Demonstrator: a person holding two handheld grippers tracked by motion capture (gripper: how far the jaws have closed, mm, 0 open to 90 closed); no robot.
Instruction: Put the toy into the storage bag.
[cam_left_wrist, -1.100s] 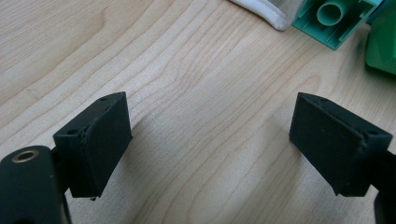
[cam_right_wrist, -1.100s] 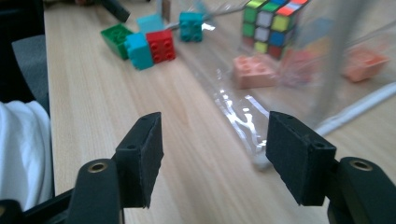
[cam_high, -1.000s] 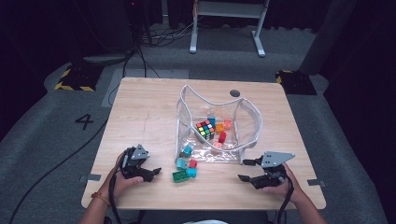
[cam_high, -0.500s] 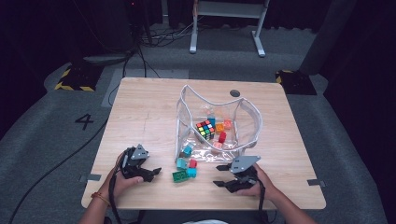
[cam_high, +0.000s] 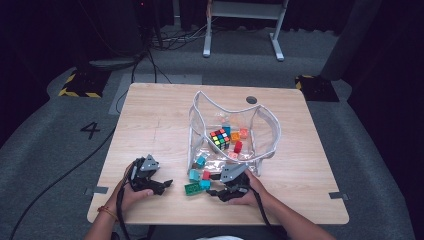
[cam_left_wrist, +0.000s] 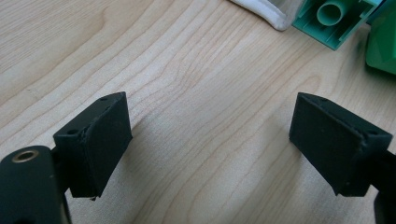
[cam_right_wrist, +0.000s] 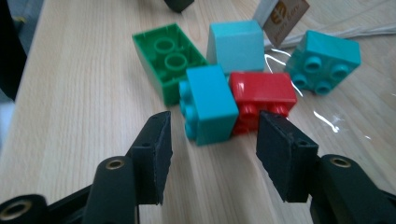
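Gripper (cam_right_wrist: 212, 149) near studded cyan brick (cam_right_wrist: 211, 103)

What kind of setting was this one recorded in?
Probably a lab or studio recording bay: a light wooden table stands alone on grey carpet with a painted number 4, hazard-striped black-and-yellow floor blocks and loose cables against dark surroundings.

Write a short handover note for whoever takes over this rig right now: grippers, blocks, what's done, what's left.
Left gripper: open, empty, resting on the table.
Right gripper: open, jaws just closing, lined up on the blue block, not gripping yet.
Loose outside the clear bag: blue block, red block, green block, two teal blocks.
Done: puzzle cube and several blocks lie in the bag.
Left: probably bag the loose ones.
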